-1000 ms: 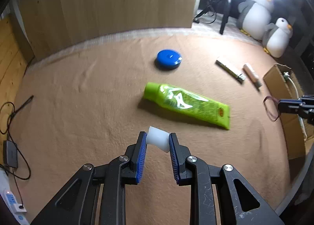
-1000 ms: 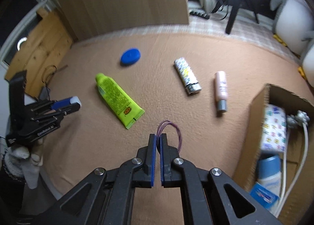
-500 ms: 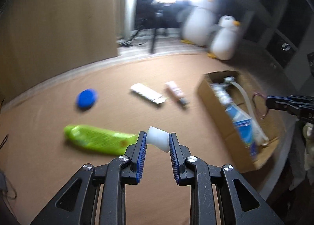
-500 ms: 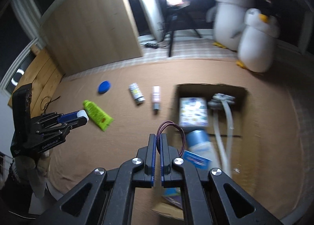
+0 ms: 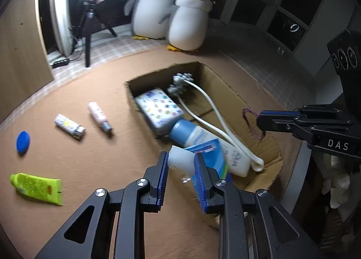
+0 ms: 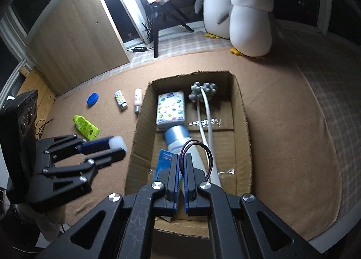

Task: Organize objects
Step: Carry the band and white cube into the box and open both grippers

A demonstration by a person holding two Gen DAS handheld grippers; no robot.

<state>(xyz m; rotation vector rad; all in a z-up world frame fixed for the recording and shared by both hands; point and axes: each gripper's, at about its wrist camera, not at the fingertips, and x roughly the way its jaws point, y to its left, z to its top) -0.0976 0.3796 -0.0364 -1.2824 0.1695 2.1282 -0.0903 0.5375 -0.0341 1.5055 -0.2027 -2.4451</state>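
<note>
Holding two items over the drop zone. My left gripper (image 5: 181, 164) is clamped on a small white cap (image 5: 180, 159), jaws narrow but not fully closed since the cap fills the gap. It sits bottom centre of the left view, at the near-left edge of the box (image 6: 241, 110), not yet over the opening. Right gripper (image 6: 180, 164) is pinched fully shut on a thin purple hair tie (image 6: 198, 148); the loop sticks up past the tips, which is why the grip is that tight. It sits lower centre of the right view, above the box interior, so I judge it ready to release.

Box already holds a tissue pack (image 6: 170, 109), a blue-capped bottle (image 6: 178, 135) and a white massager (image 6: 204, 101), so that's the collection point. Left on the mat (image 6: 282, 112), at left of frame: green tube (image 5: 36, 188), blue lid (image 5: 22, 141), lighter (image 5: 68, 126), pink tube (image 5: 99, 115).
</note>
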